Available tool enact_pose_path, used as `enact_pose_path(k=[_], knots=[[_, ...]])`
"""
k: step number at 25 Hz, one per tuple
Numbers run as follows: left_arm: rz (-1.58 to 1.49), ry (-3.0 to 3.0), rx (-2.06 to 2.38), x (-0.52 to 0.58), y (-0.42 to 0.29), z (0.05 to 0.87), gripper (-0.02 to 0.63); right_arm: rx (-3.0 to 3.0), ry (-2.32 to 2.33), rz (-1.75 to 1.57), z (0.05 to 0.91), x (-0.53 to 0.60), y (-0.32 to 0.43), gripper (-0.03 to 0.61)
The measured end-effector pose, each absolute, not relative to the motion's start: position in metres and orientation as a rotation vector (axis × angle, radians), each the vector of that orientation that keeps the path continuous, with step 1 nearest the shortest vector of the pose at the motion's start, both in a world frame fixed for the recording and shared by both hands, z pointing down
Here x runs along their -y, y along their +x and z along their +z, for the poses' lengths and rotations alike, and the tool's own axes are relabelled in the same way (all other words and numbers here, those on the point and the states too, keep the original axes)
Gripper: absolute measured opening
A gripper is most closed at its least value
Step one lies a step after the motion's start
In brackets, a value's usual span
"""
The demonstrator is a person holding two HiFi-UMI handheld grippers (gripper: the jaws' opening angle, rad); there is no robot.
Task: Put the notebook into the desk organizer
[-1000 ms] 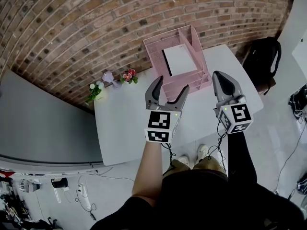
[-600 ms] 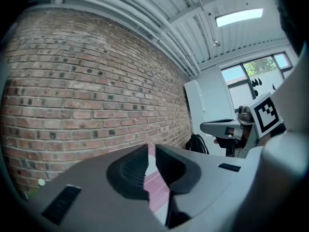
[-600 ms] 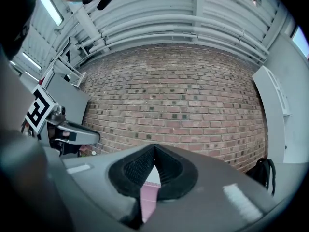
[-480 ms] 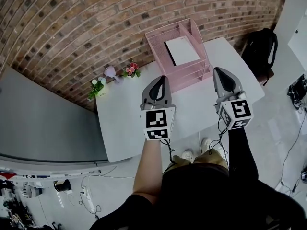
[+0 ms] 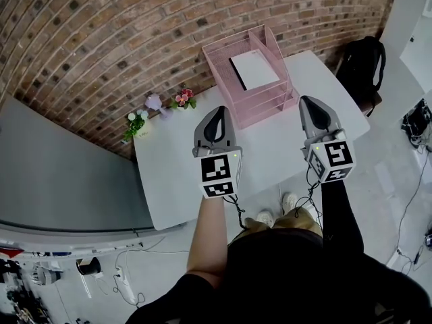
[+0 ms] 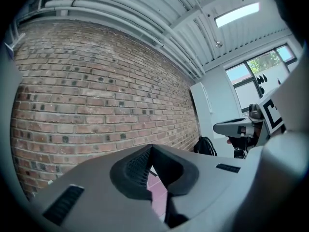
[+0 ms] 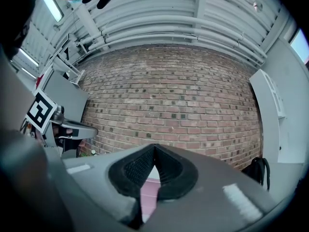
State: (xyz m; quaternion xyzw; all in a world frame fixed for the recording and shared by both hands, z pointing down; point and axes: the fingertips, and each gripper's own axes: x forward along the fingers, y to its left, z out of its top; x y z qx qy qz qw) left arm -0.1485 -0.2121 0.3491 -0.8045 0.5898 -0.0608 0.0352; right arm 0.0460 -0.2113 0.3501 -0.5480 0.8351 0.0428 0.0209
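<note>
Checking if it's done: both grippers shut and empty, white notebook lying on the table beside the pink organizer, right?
No: the head view shows the notebook lying inside the pink organizer, not beside it. The left gripper and right gripper are shut and empty.

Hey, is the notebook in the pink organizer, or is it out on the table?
In. The white notebook lies flat in the top tray of the pink desk organizer, which stands on the table by the brick wall.
</note>
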Motion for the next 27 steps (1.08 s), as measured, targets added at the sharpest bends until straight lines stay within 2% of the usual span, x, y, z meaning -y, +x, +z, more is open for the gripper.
enact_pose_path(k=[27], knots=[[-0.166,-2.522,-1.732,0.210,-0.133,0.345,0.008,-2.589,-1.770,0.215,0.344,0.206,0.051,0.000]])
